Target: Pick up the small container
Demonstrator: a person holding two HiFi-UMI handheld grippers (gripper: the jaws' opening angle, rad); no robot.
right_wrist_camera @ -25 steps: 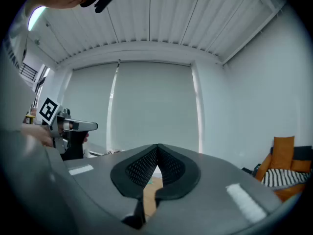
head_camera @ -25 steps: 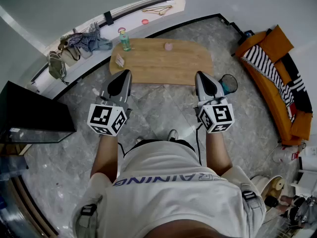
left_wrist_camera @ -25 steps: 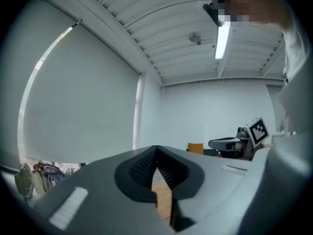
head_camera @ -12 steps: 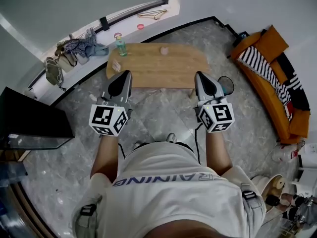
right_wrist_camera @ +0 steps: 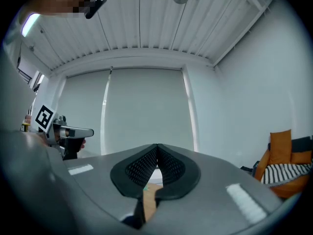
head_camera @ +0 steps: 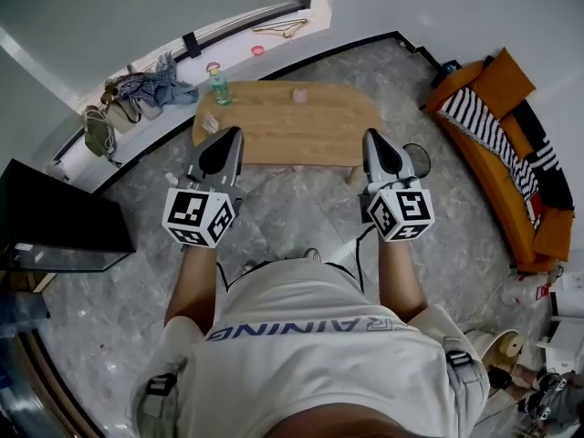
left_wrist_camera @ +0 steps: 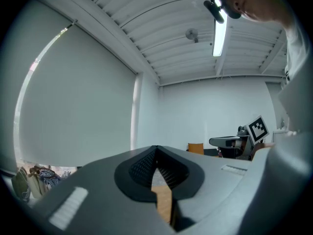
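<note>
Both pairs of jaws are seen pressed together with nothing between them, the left gripper (head_camera: 228,138) and right gripper (head_camera: 374,139) held side by side short of the wooden table (head_camera: 338,135), where the small container (head_camera: 299,94), apparently pink, sits near the far edge, so one pair is best opened before it is reached.

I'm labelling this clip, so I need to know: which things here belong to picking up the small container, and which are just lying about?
Job: small pink container on the wooden table; left claw, right claw, both shut and empty.
Lying about: green bottle; clothes pile; hanger; orange sofa; black cabinet.
</note>
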